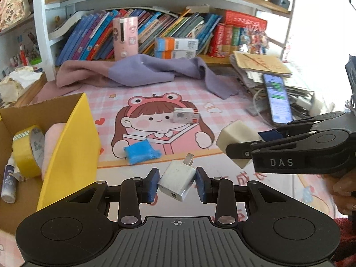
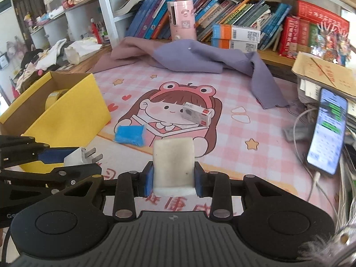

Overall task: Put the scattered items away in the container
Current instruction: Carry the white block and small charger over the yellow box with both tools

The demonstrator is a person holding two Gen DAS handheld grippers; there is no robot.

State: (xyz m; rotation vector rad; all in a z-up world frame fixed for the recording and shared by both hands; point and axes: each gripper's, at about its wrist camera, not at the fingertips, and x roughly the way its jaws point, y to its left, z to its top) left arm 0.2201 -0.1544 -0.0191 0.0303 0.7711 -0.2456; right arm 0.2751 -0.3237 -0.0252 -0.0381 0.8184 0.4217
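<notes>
Left gripper point(image 1: 177, 183): the jaws are closed on a white charger plug point(image 1: 176, 182), which sits tilted between the blue pads point(image 1: 153, 185) with its metal prongs pointing away from the camera. In the right wrist view the same gripper point(image 2: 66, 160) enters from the left edge, and the plug point(image 2: 76, 156) shows between its fingers, just in front of the box wall.

Right gripper point(image 2: 173, 178): the jaws are closed on a white eraser block point(image 2: 173, 164), held upright between the blue pads point(image 2: 148, 181). In the left wrist view this gripper point(image 1: 249, 143) comes in from the right, and the block point(image 1: 237, 135) projects from its tip above the mat.

Container: a yellow cardboard box point(image 1: 71, 142) stands open on the left side of the desk. It holds a roll of yellow tape point(image 1: 26, 151), a pink soft item point(image 1: 52, 138) and a small white bottle point(image 1: 9, 182). The right wrist view shows the box point(image 2: 66, 113) with the tape roll point(image 2: 54, 99) inside.

Items on the pink cartoon mat point(image 1: 222, 98):
- A blue crumpled packet point(image 1: 141, 151) lies near the box, apart from both grippers.
- A small white and red carton point(image 1: 185, 115) lies near the middle of the mat.

A purple cloth point(image 1: 155, 71) lies at the back of the mat. A phone point(image 1: 277, 99) with a lit screen leans on a paper stack at the right.
</notes>
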